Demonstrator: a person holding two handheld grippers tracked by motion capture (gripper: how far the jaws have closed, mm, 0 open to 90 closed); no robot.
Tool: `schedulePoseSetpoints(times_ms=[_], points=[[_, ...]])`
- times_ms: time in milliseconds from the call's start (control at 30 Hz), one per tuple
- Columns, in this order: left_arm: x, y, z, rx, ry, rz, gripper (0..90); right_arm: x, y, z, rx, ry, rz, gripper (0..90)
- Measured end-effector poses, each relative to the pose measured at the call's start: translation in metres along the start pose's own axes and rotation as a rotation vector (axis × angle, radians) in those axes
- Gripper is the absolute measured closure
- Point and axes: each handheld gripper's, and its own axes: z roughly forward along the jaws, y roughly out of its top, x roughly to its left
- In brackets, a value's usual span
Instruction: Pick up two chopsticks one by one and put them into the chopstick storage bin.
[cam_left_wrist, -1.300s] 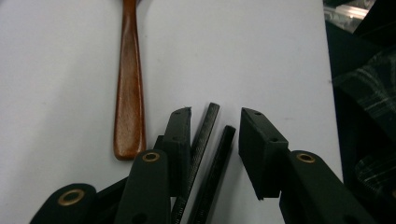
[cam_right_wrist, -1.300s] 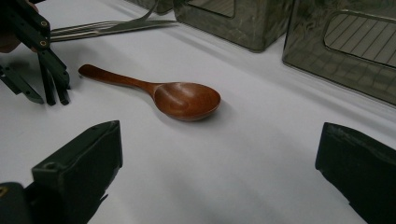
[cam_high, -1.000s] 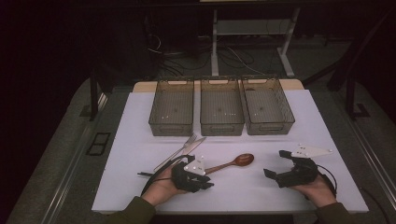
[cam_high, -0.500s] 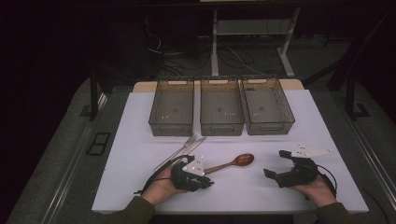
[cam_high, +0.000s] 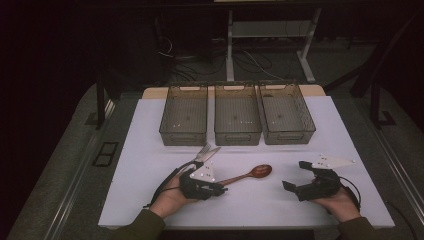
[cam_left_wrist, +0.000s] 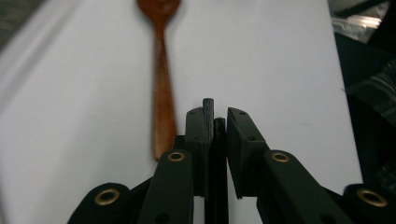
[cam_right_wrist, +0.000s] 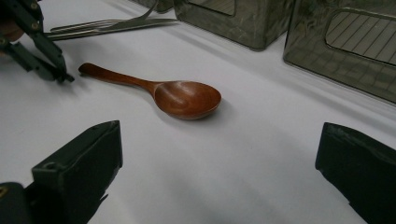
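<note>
Comparing the high view with the earlier pictures, the left gripper (cam_high: 220, 189) has crept slightly toward the handle end of the wooden spoon (cam_high: 250, 174) and its jaws have just been closing; the right gripper (cam_high: 296, 176) has kept its place. The spoon lies where it lay, on the white table (cam_high: 150, 165), its bowl pointing toward the three clear bins (cam_high: 236, 116), with a metal fork and knife (cam_high: 206, 153) lying just beyond the left hand.

In the left gripper view, the jaws stand nearly together with only a thin slit between the pads, nothing visibly clamped there. The spoon (cam_left_wrist: 162, 88) lies just beside the left jaw, outside the gap, reddish brown, its handle end level with the jaw tips.

In the right gripper view, the jaws stand wide apart and empty. The spoon (cam_right_wrist: 159, 91) rests flat between them farther off, glossy bowl up, and the left gripper (cam_right_wrist: 63, 77) sits right at its handle tip.
</note>
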Motion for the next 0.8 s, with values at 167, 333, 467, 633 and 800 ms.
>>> schedulePoseSetpoints(times_ms=[167,333,467,633,800], points=[[0.013,-0.002,-0.007,-0.031,0.057,-0.051,77.9,0.0,0.0,0.001,0.002,0.0,0.0,0.2],[0.03,-0.002,-0.005,-0.035,0.142,-0.128,77.8,0.0,0.0,0.001,0.002,0.001,0.001,0.2],[0.043,-0.001,0.002,-0.013,0.198,-0.187,77.8,0.0,0.0,0.001,0.002,0.002,0.002,0.2],[0.052,0.007,0.013,0.004,0.231,-0.22,77.8,0.0,0.0,0.0,0.0,0.002,0.003,0.2],[0.057,0.014,0.024,-0.014,0.234,-0.252,77.6,-0.001,0.0,0.0,-0.002,0.004,0.002,0.2]])
